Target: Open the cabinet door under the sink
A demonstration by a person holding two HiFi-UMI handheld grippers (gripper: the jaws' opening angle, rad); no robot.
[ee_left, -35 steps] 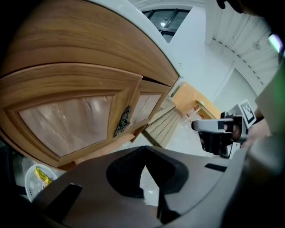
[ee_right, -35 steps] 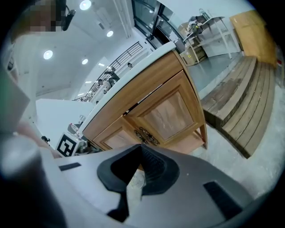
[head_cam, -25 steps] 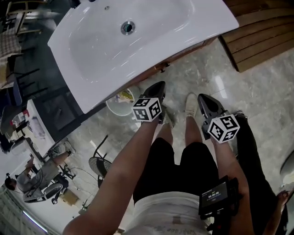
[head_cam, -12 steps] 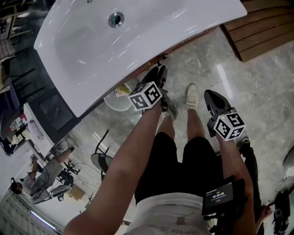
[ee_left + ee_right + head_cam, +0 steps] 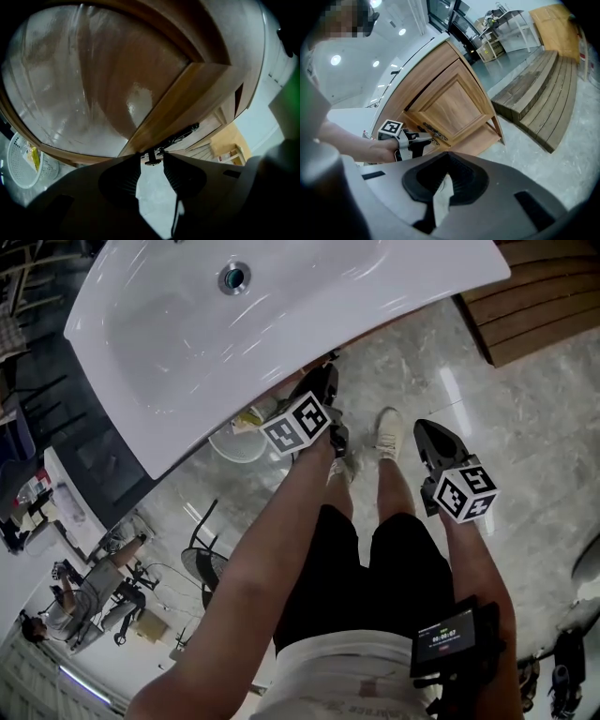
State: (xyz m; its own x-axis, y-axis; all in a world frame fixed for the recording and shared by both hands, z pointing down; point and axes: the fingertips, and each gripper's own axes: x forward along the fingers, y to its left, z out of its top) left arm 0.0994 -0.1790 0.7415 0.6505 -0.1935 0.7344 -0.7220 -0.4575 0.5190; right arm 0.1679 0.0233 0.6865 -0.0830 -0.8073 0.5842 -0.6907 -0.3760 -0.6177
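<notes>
A grey marbled floor (image 5: pixel 534 399) is seen throughout. A white mesh basket (image 5: pixel 225 451) is set on it, and something yellow (image 5: pixel 251 418) is held inside. A platform (image 5: pixel 553 306) of wooden planks is laid along the floor's upper right edge in the head view, well apart from the basket. A black fan (image 5: pixel 200 573) is stood toward the lower left corner, and a seated person (image 5: pixel 89 592) is seen near it. In the right gripper view, a metal-legged table (image 5: pixel 520 16) and a leaning wooden board (image 5: pixel 555 21) are shown beyond the platform, and round ceiling lights (image 5: pixel 335 60) are lit.
</notes>
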